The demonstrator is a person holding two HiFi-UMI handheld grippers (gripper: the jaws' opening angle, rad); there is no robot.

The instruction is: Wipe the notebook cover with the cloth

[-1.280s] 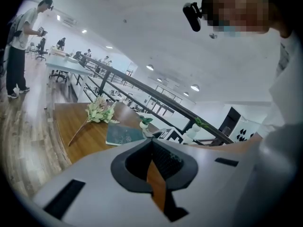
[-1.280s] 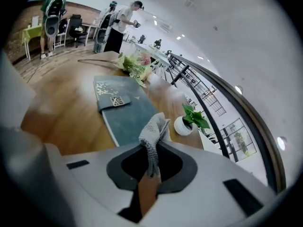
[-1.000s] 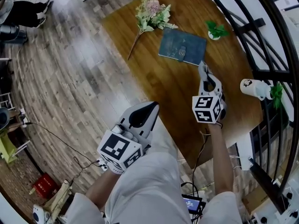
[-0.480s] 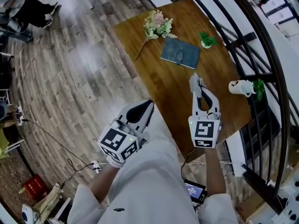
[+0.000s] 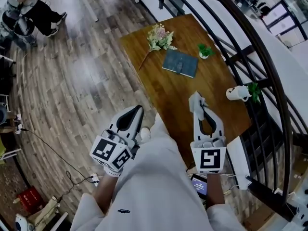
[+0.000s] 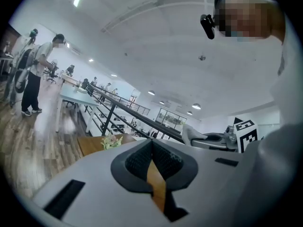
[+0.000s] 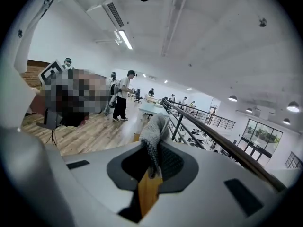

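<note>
A dark teal notebook lies flat on the far part of the wooden table. My right gripper is over the near half of the table, well short of the notebook, and it is shut on a grey cloth. In the right gripper view the cloth sticks up from between the pressed jaws of that gripper. Off the table's left edge, over the floor, my left gripper is shut with nothing in it. The left gripper view shows its jaws closed together and bare.
A dried flower bunch lies left of the notebook, and a small green plant stands to its right. A white pot with a plant sits near the right edge. A black railing curves along the right. A person stands far left.
Both grippers have drawn back toward my body and the view has pulled away from the table. The right gripper still holds the cloth, farther from the notebook than before.
</note>
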